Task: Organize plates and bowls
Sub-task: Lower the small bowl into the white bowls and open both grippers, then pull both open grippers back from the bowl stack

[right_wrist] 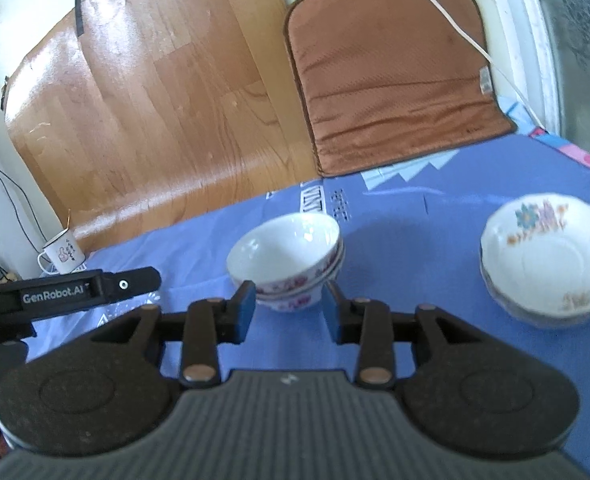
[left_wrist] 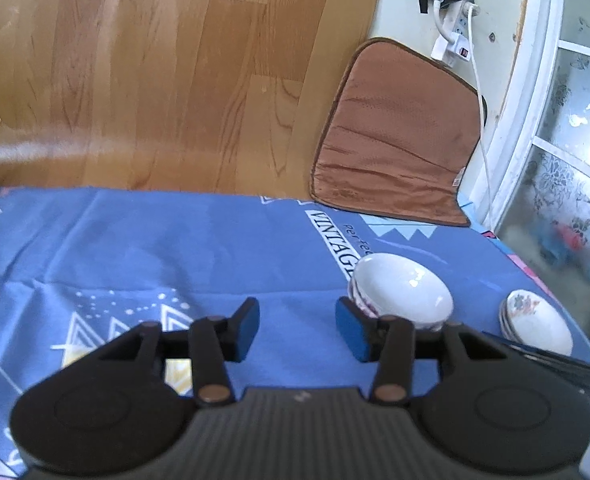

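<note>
Both stacks look sorted already: the nested floral bowls (right_wrist: 291,260) sit mid-table on the blue tablecloth (right_wrist: 415,248), and the stacked flower-print plates (right_wrist: 547,268) are well apart from them, toward the window side. So my guess is we're at the tail end, or just tidying positions.

The right hand-held gripper (right_wrist: 289,312) is spread wide with nothing in it, jaws flanking the foot of the bowl stack but not obviously touching it. The left hand-held gripper (left_wrist: 297,330) is also spread and empty, with the bowls (left_wrist: 401,290) just past its right finger and the plates (left_wrist: 539,320) further right.

If the bowls need nudging, I'd pinch one rim wall instead of squeezing across the stack. Glazed china is slick, and nested bowls can skate apart.

Readable stuff: "GenRobot.AI" on the other gripper's body (right_wrist: 67,290), and "VINTAG…" printed on the cloth. There's an enamel mug (right_wrist: 61,256) at the far-left edge with a picture on it, too small to read.
</note>
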The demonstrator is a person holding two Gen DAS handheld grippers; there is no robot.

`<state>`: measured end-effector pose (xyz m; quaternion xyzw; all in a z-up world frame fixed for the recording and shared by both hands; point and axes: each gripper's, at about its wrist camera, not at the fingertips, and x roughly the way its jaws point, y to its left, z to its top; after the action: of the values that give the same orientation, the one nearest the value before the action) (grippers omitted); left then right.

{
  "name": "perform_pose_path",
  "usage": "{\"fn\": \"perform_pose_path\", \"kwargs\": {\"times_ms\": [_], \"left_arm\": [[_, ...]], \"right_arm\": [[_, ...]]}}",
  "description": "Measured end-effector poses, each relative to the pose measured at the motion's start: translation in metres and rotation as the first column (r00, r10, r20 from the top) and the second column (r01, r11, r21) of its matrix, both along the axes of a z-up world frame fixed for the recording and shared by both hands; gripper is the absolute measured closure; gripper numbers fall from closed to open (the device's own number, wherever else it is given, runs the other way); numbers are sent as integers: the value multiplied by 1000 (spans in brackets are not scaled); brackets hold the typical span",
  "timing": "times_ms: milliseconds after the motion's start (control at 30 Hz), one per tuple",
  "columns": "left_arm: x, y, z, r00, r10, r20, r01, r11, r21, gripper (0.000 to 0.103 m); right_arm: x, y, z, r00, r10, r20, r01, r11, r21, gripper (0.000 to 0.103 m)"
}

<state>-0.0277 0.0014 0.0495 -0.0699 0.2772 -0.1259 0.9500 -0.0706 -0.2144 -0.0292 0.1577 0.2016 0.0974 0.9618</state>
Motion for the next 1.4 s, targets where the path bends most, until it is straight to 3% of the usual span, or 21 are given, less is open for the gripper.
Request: {"fn": "perform_pose_path", "kwargs": {"times_ms": [100,167,233,267,433,800,1000,1200,1333,1400], "left_arm": [[-8,1,2,1000,11,28,-11,1000,11,44],[-13,1,3,999,14,51,-15,1000,10,27],[-20,1,6,996,20,88,-21,1000,12,3],[-23,1,8,994,24,108,-26,1000,17,1],[-34,-3,14,988,4,153,-13,998,60,0],[-46,1,13,979,32,201,-43,998,49,0],[-41,-2,6,992,-1,129,-11,995,97,0],[-36,7,-2,997,31,64,-35,997,69,0],[-33,13,-3,998,55,41,-56,998,39,0],[-32,14,-4,997,72,30,-73,996,43,0]], "right_arm": [[-4,2,-3,1000,-18,1,18,1000,2,60],[-6,3,-4,999,-32,10,32,999,2,57],[-8,4,-4,999,-48,22,48,999,2,51],[-9,5,-4,998,-55,29,55,998,1,50],[-11,8,-5,995,-77,58,77,997,-4,40],[-20,12,-8,988,-121,92,121,993,13,20],[-20,13,-11,992,-114,59,112,993,27,15],[-19,14,-16,995,-103,19,102,994,24,15],[-28,15,-13,990,-122,75,122,992,9,14],[-33,15,-11,983,-140,122,140,990,7,7]]}}
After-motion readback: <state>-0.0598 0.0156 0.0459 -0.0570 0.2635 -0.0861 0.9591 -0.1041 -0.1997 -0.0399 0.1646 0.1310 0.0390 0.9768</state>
